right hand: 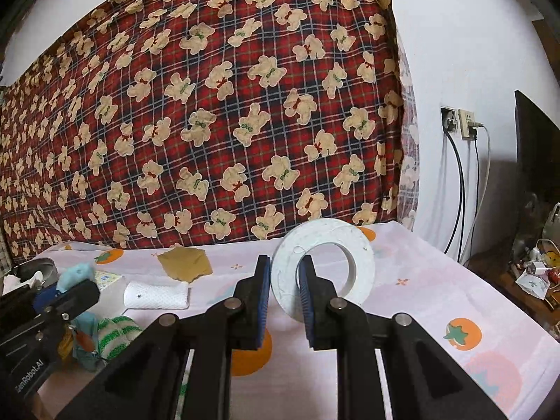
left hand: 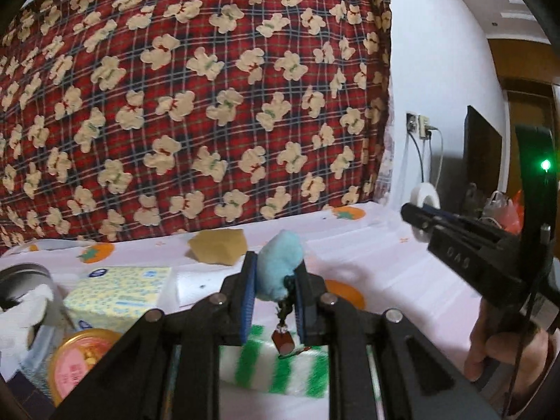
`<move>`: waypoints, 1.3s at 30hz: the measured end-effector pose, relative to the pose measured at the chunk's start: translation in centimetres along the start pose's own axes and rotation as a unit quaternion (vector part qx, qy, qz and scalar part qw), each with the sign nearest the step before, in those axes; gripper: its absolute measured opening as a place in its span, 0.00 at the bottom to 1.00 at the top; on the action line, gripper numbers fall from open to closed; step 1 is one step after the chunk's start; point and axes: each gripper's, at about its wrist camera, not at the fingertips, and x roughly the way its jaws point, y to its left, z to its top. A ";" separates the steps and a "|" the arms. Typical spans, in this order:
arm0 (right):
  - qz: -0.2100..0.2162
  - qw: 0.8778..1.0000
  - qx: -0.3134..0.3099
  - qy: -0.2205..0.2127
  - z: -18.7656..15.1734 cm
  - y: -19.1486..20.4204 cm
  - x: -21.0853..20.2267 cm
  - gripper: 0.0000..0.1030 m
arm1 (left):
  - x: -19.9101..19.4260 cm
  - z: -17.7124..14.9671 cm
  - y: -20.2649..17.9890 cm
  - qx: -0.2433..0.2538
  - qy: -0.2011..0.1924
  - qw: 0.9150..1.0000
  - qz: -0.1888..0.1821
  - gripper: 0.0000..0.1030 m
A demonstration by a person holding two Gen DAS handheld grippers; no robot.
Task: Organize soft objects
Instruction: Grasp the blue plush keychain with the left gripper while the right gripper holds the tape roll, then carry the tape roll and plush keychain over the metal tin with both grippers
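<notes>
My left gripper (left hand: 273, 287) is shut on a light blue plush toy (left hand: 278, 264) and holds it above the table; a small red charm (left hand: 284, 343) dangles from it. Below lies a green-and-white striped soft roll (left hand: 276, 367). My right gripper (right hand: 285, 297) is shut on the rim of a white foam tape ring (right hand: 323, 262), held upright above the table. The right gripper also shows at the right of the left wrist view (left hand: 420, 217). The left gripper with the blue plush (right hand: 75, 274) shows at the left of the right wrist view.
A tan sponge (left hand: 218, 246), a yellow patterned tissue pack (left hand: 119, 292), a white folded towel (right hand: 155, 294), a metal tin (left hand: 24, 280) and a pink-lidded jar (left hand: 80, 360) sit on the fruit-print tablecloth (right hand: 437, 301). A plaid bear cloth (left hand: 192, 105) hangs behind.
</notes>
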 end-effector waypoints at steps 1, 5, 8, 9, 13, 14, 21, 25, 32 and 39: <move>0.000 1.000 0.003 0.000 0.0 0.0 0.0 0.18 | -0.2 -0.1 0.2 0.001 -0.001 1.000 0.003 0.16; -0.005 1.000 0.017 -0.001 0.0 -0.1 -0.4 0.18 | -1.2 -0.4 1.1 -0.003 -0.004 1.000 0.011 0.16; -0.009 1.000 0.008 -0.002 -0.1 0.3 -0.6 0.18 | -1.7 -0.6 2.1 -0.010 -0.005 1.000 0.016 0.16; -0.010 1.000 0.005 -0.004 -0.2 0.4 -0.8 0.18 | -1.9 -0.6 2.4 -0.011 -0.006 1.000 0.017 0.16; -0.012 1.000 0.009 -0.003 -0.4 1.2 -1.4 0.18 | -2.7 -0.8 3.2 -0.015 -0.010 1.000 0.023 0.16; -0.011 1.000 0.011 -0.004 -0.3 1.1 -1.4 0.18 | -3.0 -0.9 3.5 -0.016 -0.011 1.000 0.023 0.16; -0.001 1.000 0.009 -0.011 -1.0 3.7 -2.8 0.18 | -4.5 -1.3 5.0 -0.021 -0.020 0.999 0.030 0.16; 0.011 1.000 0.001 -0.013 -1.3 5.7 -3.4 0.18 | -5.4 -1.4 6.1 -0.030 -0.025 0.999 0.033 0.16; 0.041 0.999 -0.019 -0.016 -1.9 9.9 -4.4 0.18 | -7.5 -1.9 8.4 -0.045 -0.038 0.998 0.037 0.16; 0.081 0.996 -0.041 -0.017 -2.5 14.6 -5.1 0.18 | -9.5 -2.4 11.0 -0.057 -0.051 0.996 0.049 0.16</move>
